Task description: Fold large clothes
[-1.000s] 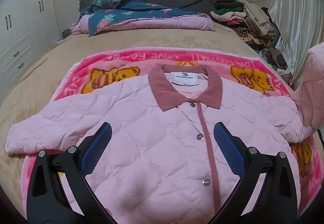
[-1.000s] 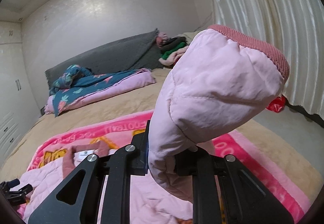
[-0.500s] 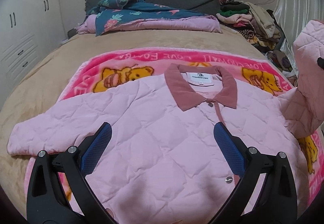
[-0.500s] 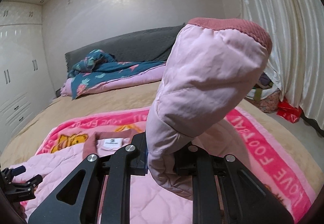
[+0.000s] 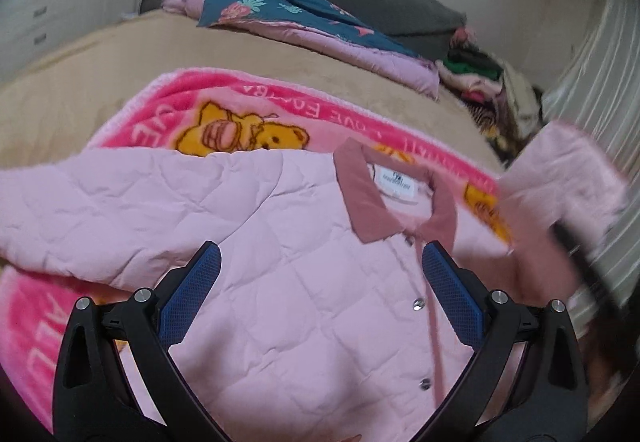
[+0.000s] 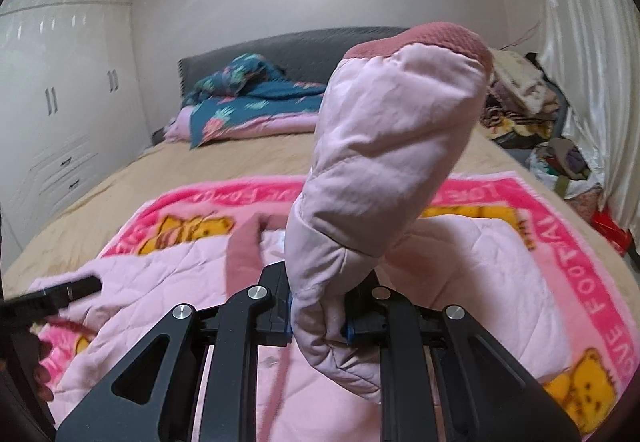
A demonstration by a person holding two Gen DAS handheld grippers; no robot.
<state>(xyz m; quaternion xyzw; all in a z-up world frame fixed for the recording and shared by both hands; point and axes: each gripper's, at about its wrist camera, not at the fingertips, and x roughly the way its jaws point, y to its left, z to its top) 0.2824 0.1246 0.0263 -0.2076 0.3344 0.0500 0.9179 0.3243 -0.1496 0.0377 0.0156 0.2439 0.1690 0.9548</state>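
Right gripper [image 6: 318,316] clenched on the pink quilted jacket [image 5: 288,266]'s sleeve [image 6: 396,146], which hides its fingers and blurs in the left view. Jacket lies on the pink bear-print blanket [image 5: 224,102]; sleeve now further across. Left gripper [image 5: 320,282] released above.

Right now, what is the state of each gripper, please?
Left gripper: open, holding nothing, above the pink jacket.
Right gripper: shut on the jacket's sleeve, lifted off the bed.
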